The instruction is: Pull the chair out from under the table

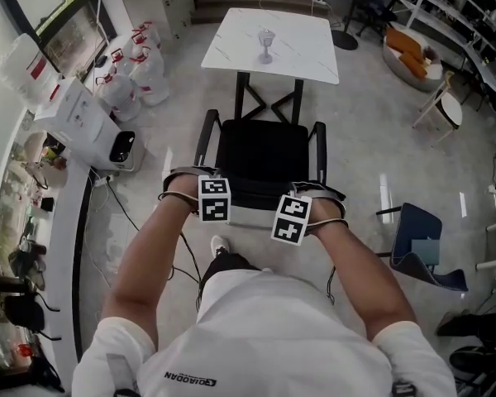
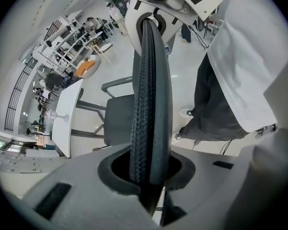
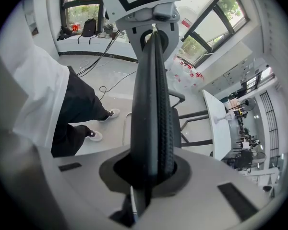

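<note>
A: What is the room like?
B: A big work room with a pale, shiny floor (image 1: 372, 131) and shelves (image 1: 446, 7) on the far side.
A: How many things?
B: One white table (image 1: 302, 56), one glass (image 1: 266, 46) on it, one black chair (image 1: 262, 160), and one blue chair (image 1: 417, 246) off to the right.
A: Where is the black chair?
B: Out from under the table, between it and the person (image 1: 264, 337).
A: And the tools?
B: Two. The left gripper (image 1: 208, 190) and the right gripper (image 1: 298, 207) each pinch the top of the black chair's back.

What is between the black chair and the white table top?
In the head view, the table's own black crossed legs stand between the chair and the white table top. Nothing else shows in that stretch.
</note>
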`<state>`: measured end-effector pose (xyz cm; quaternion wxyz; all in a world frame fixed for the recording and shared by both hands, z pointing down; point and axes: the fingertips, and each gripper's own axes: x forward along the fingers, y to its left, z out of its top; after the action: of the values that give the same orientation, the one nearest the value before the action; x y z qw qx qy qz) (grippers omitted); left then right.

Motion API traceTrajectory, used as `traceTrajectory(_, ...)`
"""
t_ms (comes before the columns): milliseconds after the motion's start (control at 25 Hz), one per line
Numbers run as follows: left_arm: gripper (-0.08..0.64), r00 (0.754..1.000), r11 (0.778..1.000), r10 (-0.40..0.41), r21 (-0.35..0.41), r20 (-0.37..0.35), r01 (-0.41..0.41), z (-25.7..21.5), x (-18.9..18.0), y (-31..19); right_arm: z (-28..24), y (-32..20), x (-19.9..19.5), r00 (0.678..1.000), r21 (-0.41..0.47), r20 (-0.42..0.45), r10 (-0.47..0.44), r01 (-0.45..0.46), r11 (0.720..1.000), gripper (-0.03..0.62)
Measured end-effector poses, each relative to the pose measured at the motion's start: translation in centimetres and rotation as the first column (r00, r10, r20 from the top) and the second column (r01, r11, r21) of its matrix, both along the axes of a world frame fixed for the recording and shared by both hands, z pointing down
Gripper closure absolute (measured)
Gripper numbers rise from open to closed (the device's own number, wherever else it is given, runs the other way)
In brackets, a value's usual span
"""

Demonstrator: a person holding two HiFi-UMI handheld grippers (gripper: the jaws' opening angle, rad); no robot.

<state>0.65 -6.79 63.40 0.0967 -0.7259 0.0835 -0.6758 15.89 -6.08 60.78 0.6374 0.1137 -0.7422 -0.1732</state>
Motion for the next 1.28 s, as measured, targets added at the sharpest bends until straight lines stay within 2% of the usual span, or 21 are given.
traceTrajectory(760, 0.477, 1.000, 0.999, -0.003, -0.048, 0.005, 0.003, 0.0, -0.8, 5.3, -0.2, 5.1, -0.7, 1.000, 0.011, 0.003, 0.014, -0.014, 1.000, 0.554)
traceTrajectory(1280, 0.472, 1.000, 0.998, -0.004, -0.061, -0.004, 0.003, -0.1, -1.1, 8.9, -0.3, 8.7, -1.0, 1.000, -0.044, 0.005, 0.030, -0.030, 0.999, 0.545)
